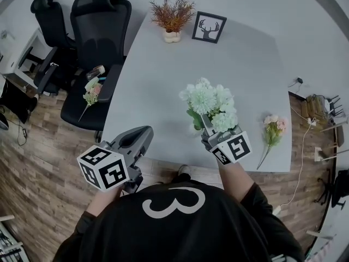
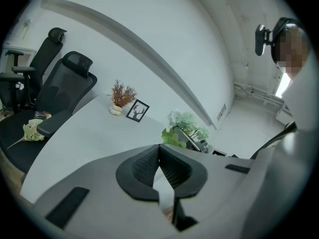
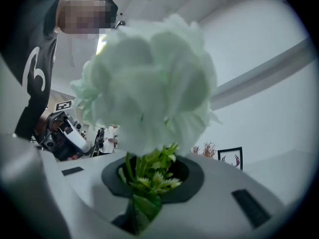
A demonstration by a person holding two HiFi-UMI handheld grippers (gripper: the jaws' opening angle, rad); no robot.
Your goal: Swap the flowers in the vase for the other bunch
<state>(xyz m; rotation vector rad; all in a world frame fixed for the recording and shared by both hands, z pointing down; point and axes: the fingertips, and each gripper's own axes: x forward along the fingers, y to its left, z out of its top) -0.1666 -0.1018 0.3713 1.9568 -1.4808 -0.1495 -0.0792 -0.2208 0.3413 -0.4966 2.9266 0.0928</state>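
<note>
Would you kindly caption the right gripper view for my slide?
Right gripper clamps the leafy stems of a pale green flower bunch, blooms filling the frame.

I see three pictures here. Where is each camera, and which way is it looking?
Head view: on the person's head, looking steeply down at the table; shows the left gripper, the right gripper and the black shirt.
Left gripper view: on the left gripper, looking along its shut, empty jaws across the table towards the chairs.
Right gripper view: on the right gripper, looking slightly up along jaws shut on the white bunch; the shirt shows at left.
Shared: the deer picture shows in all three.
</note>
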